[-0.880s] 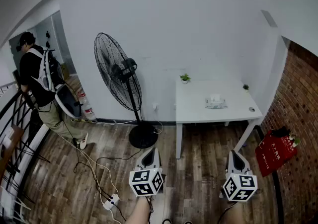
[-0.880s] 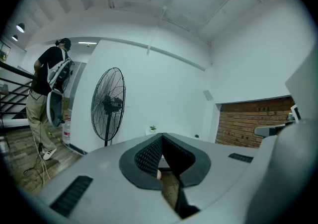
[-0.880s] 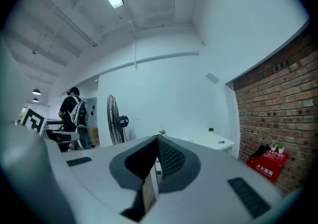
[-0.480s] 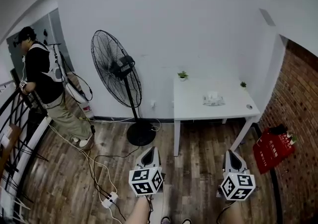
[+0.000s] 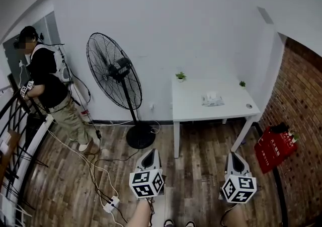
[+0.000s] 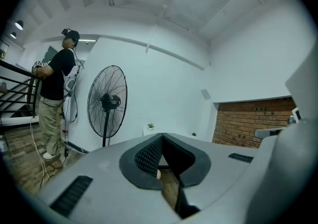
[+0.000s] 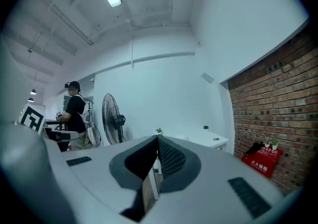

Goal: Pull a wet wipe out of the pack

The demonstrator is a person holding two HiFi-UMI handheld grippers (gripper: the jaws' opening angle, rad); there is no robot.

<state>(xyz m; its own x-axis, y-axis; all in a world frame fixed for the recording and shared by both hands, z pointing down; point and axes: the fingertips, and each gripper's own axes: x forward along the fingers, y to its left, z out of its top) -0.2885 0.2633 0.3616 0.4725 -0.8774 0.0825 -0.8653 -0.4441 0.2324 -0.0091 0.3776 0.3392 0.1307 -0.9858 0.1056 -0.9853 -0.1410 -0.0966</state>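
Plainly, nothing of the task is done yet. The wet wipe pack (image 5: 212, 100) lies untouched on the white counter (image 5: 188, 105), toward its middle-right. Something pale seems to stand up from its top, perhaps a wipe or a flap, but it is too small to be sure. By my judgement every step is left: closing in on the counter, steadying the pack with one gripper, and drawing a wipe out with the other.

The left gripper (image 5: 150, 152) and the right gripper (image 5: 234, 155) are held low at the bottom of the head view, over the wooden floor (image 5: 201, 160). Both are well apart from the counter and point toward it. The pack sits far beyond them, nearer the right gripper's line than the left's.

Each gripper's own view shows its jaws clenched, tips pressed together with nothing between them. The pack cannot be picked out in either of those views, only the counter in the distance.

Left of the counter stands a big pedestal fan (image 5: 113, 72). Farther left another person (image 5: 48, 90) stands by a railing, clear of the way to the counter.
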